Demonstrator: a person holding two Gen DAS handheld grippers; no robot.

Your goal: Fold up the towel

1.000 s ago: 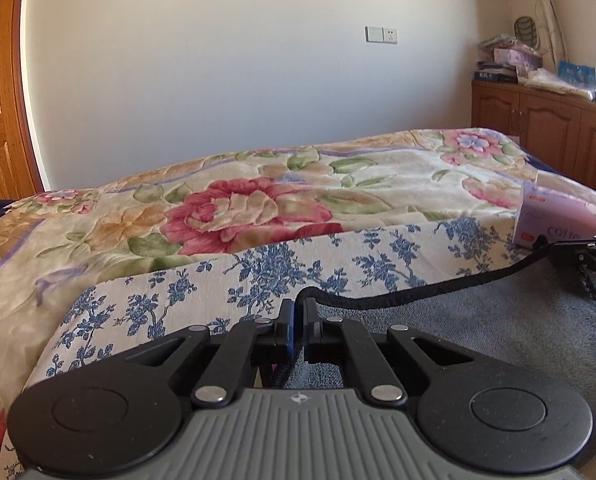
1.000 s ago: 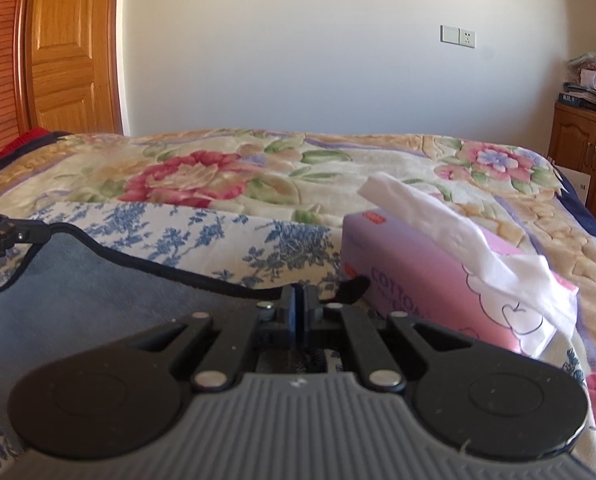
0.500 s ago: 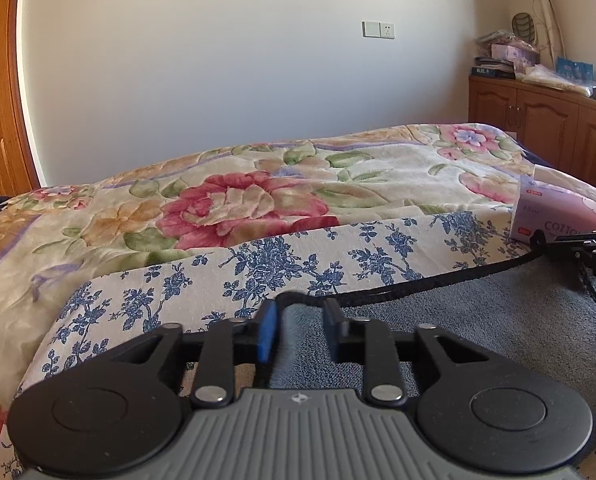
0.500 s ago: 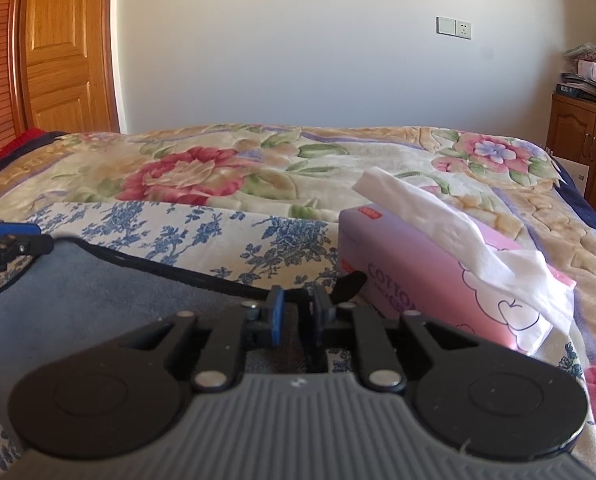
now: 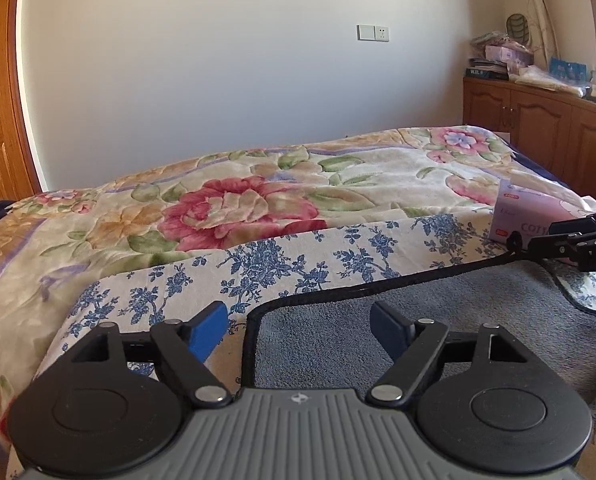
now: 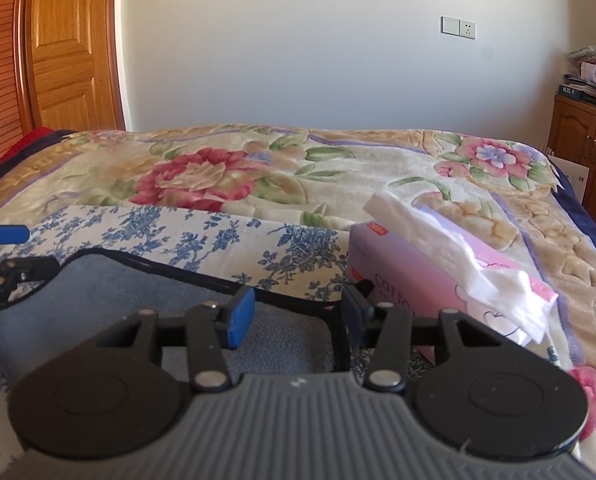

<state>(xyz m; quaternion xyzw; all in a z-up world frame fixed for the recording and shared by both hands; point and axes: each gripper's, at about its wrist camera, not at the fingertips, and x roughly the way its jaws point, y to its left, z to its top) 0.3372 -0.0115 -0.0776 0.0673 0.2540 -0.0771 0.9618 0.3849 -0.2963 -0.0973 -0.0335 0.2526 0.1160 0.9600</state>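
A grey towel (image 5: pixel 438 320) with a black hem lies flat on a blue-flowered cloth (image 5: pixel 298 264) on the bed. It also shows in the right wrist view (image 6: pixel 145 304). My left gripper (image 5: pixel 300 330) is open, its jaws wide apart over the towel's far left corner, holding nothing. My right gripper (image 6: pixel 295 314) is open over the towel's far right corner, holding nothing. Each gripper shows at the edge of the other's view, the right one (image 5: pixel 570 240) and the left one (image 6: pixel 5 256).
A pink tissue box (image 6: pixel 430 284) with white tissue sticking out sits just right of my right gripper, against the towel's corner. A flowered blanket (image 5: pixel 237 204) covers the bed. A wooden cabinet (image 5: pixel 538 124) stands at the right, a wooden door (image 6: pixel 65 52) at the left.
Both grippers were shut on the towel's hem corners a second ago. They have opened wide and let go, and the corners now lie on the cloth.
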